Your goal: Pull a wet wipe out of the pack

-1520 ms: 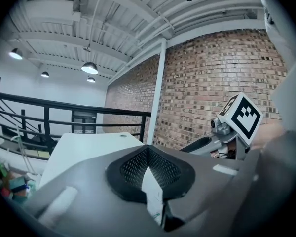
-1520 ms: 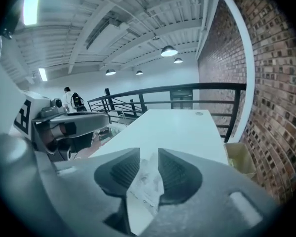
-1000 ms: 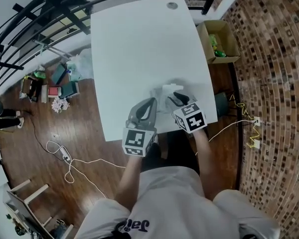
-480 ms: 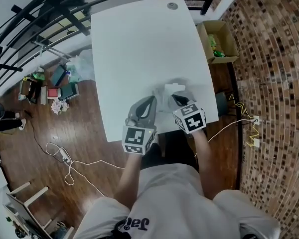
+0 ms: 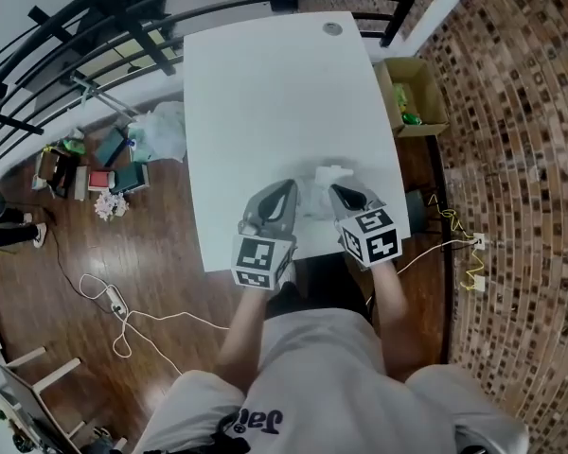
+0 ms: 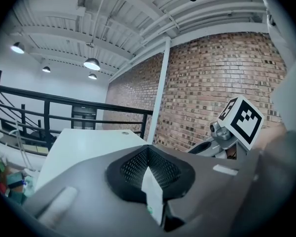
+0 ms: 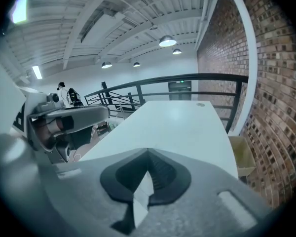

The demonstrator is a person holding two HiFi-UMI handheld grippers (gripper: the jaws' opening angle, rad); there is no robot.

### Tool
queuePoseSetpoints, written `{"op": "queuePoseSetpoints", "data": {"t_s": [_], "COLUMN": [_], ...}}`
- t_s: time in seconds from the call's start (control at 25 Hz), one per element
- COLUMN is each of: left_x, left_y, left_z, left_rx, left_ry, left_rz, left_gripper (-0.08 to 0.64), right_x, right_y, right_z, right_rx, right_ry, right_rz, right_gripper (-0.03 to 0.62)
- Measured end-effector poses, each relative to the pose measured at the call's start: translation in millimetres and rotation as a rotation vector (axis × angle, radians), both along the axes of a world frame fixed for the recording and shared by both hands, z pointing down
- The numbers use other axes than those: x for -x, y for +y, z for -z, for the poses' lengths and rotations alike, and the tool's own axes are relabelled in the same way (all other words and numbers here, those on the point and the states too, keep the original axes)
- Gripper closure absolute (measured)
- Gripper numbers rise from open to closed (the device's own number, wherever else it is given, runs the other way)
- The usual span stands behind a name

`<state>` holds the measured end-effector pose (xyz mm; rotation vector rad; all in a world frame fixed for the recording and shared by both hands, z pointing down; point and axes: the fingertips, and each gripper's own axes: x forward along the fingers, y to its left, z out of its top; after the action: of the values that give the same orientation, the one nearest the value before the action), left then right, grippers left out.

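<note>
The wet wipe pack (image 5: 318, 195) is a crumpled white shape near the front edge of the white table (image 5: 275, 93), lying between my two grippers. My left gripper (image 5: 288, 191) is at its left side. In the left gripper view the jaws (image 6: 148, 151) are shut on a thin white flap with a small green mark (image 6: 153, 194). My right gripper (image 5: 337, 193) is at the pack's right side. Its jaws (image 7: 148, 155) are shut on a folded white wipe (image 7: 142, 195). The pack's opening is hidden.
An open cardboard box (image 5: 415, 88) stands on the floor right of the table. Bags and boxes (image 5: 123, 145) lie on the floor to the left, with white cables (image 5: 123, 305) nearer me. A black railing (image 5: 76, 26) runs behind the table.
The right gripper has come up toward the head camera, and its marker cube has shifted a little right. The left gripper has hardly moved.
</note>
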<state>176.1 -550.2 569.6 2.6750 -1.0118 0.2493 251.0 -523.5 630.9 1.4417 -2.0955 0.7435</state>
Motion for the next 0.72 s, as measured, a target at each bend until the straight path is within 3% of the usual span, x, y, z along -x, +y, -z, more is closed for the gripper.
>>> {"op": "queuePoseSetpoints", "data": {"t_s": [0.72], "left_x": [8], "left_y": [-20], "left_z": [78], "left_rx": [-0.096], "left_ry": [0.086], "left_rz": [0.039], "left_gripper": [0.545], "right_x": [-6], "right_y": [-36], "right_z": [188], "right_rx": [-0.374], "right_ry": [-0.081], "right_rz": [0.033], "right_gripper": [0.601]}}
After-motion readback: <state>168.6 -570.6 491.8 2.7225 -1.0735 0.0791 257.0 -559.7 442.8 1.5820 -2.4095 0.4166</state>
